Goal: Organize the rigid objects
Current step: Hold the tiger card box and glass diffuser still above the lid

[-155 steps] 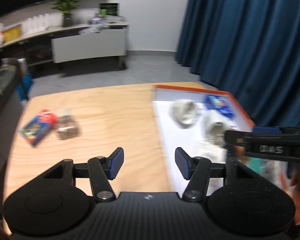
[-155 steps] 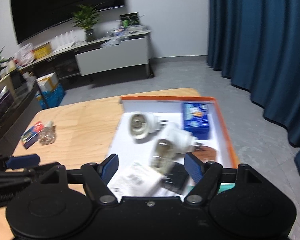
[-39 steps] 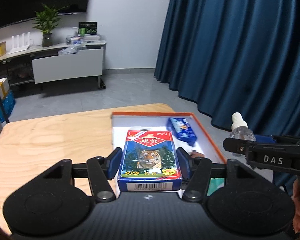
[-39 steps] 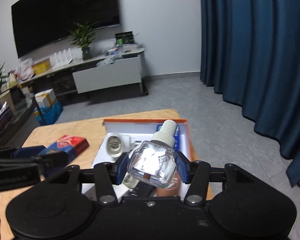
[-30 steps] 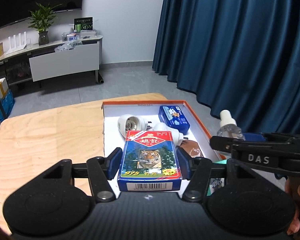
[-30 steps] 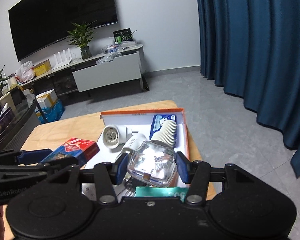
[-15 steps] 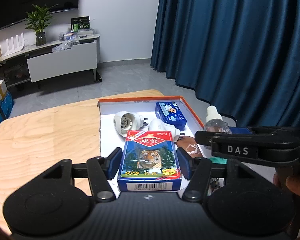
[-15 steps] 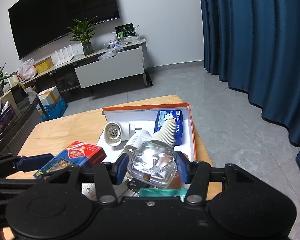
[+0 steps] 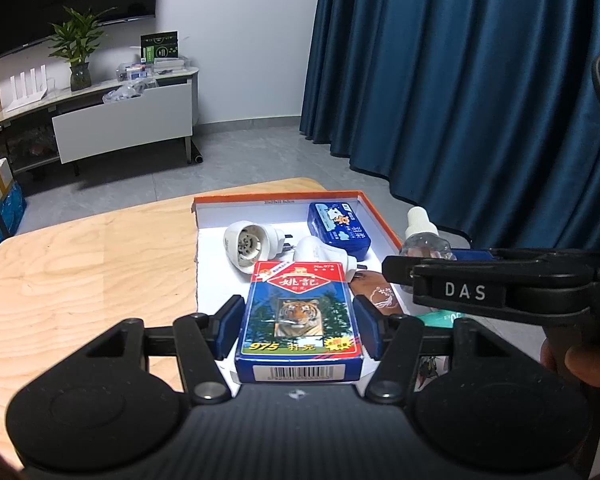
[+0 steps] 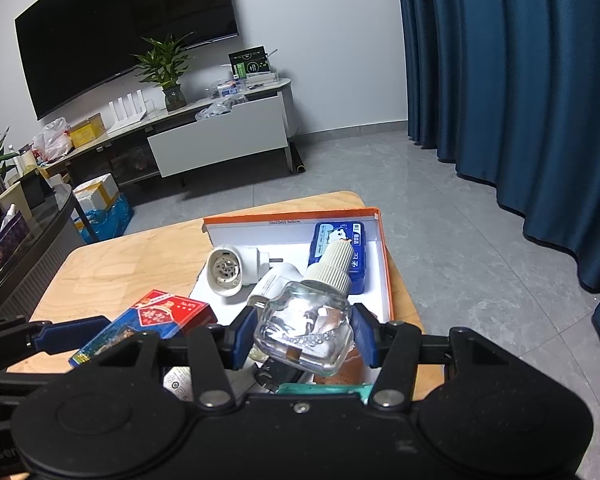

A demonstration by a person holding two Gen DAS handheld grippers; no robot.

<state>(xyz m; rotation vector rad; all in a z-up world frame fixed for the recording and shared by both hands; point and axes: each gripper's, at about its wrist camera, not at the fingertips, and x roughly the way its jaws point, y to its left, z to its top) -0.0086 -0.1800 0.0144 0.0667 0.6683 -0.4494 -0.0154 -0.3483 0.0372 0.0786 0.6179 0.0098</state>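
My left gripper is shut on a blue and red card box with a tiger picture, held above the near part of the orange-rimmed white tray. My right gripper is shut on a clear glass bottle with a white cap, held over the tray's near right side. The bottle and the right gripper's arm also show at the right of the left wrist view. The card box shows at the left of the right wrist view.
In the tray lie two white plug-in devices, a blue tin, a brown item and a teal packet. The tray sits on a light wooden table. A blue curtain hangs to the right.
Both grippers went from open and empty to holding the card box and the bottle. In the last second both have moved closer over the tray.
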